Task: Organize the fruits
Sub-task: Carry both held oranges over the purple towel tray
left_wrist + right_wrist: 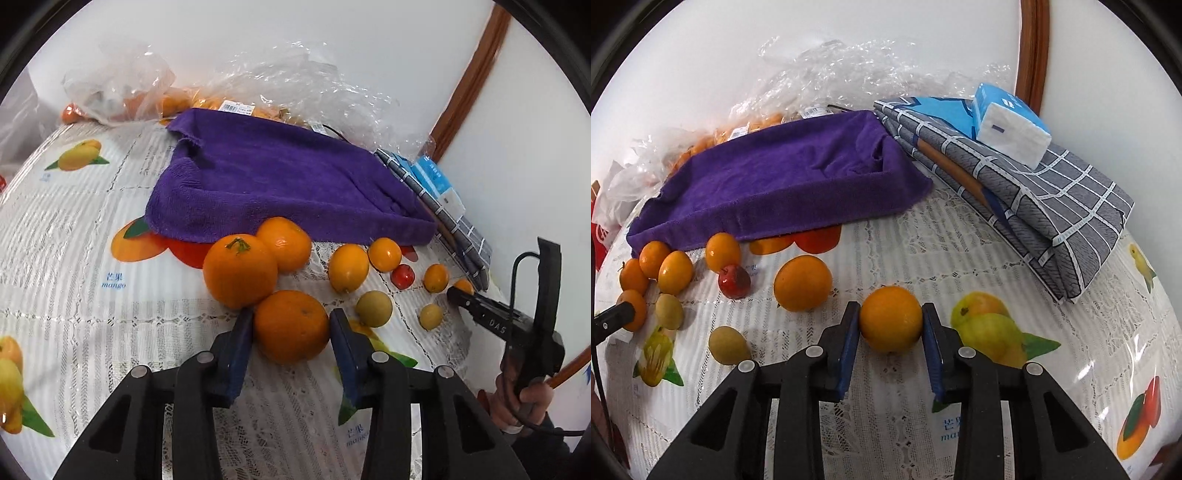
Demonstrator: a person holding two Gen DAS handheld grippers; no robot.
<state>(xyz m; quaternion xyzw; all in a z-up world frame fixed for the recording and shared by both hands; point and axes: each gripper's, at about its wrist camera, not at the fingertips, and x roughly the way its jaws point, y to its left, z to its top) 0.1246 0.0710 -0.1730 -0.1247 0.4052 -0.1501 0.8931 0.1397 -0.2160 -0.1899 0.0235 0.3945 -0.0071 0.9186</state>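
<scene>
White wall behind, fruit-print desk [960, 258] up front: left hand-held gripper [291, 332] straddles a big orange [291, 325], pads look touching, right hand-held gripper [891, 325] clamps a small orange [891, 324] down on the cloth, probably sorting by size

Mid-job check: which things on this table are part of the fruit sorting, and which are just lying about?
Job:
orange between left gripper fingers
orange in right gripper
loose oranges
red fruit
purple towel-lined tray

Lying about:
folded checked cloth
tissue pack
plastic bags
</scene>
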